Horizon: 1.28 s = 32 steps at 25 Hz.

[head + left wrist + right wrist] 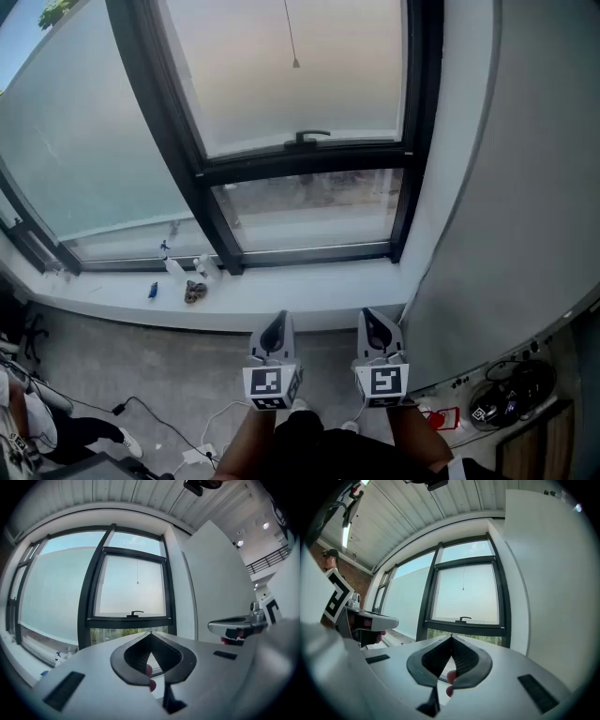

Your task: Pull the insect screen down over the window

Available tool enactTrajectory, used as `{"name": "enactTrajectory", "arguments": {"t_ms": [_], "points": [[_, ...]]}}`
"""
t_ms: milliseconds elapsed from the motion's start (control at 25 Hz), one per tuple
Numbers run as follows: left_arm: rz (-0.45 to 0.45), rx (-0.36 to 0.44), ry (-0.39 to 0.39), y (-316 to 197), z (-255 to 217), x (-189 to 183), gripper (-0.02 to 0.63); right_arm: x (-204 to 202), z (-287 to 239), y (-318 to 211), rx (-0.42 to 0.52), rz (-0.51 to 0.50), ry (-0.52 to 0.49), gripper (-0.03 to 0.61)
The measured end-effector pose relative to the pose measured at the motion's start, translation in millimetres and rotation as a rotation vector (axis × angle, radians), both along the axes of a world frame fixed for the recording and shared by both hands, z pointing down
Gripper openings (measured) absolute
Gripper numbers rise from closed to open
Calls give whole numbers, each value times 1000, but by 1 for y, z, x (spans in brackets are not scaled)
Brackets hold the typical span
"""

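Evidently the left gripper (275,330) and right gripper (379,326) are held level, side by side at lower centre of the head view, jaws clenched on nothing, well apart from the window (309,161), whose pull cord (292,42) for the screen is seen hanging at upper centre, likely because no reach is begun.

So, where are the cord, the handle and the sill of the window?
cord (295,64), head view, the knob at its end.
handle (307,138), head view, middle of its lever.
sill (309,292), head view, a bare part.

Left tool (277,323) beside right tool (374,321), before the window (300,84); bottles (175,268) on the sill (319,292), left.
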<state>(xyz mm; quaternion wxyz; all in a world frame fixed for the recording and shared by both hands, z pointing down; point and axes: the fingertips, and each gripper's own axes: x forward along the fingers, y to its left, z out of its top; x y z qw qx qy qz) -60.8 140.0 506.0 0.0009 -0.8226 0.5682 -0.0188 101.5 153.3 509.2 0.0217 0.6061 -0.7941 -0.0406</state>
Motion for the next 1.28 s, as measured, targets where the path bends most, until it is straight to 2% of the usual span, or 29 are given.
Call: {"name": "enactTrajectory", "arguments": {"t_ms": [320,480,720,800,920,960,1280], "points": [[-19,-15,-16,3,4,4,2,1,0,4,-3,-34,1,2],[-26,-30,1,5,4,2,2,-2,-6,5,13,-54,8,2],[-19,-5,-31,9,5,0,2,2,-1,3,2,-28,-48,2],[-22,-20,-4,10,6,-3,2,2,-1,4,6,-26,-41,2],[-32,-53,111,6,0,-10,2,-1,-5,4,11,-38,-29,2],[-38,-54,126,5,-2,-13,2,-2,-7,3,9,-39,-39,2],[-55,-42,120,3,-5,-18,2,4,-12,1,12,-12,-59,2]]}}
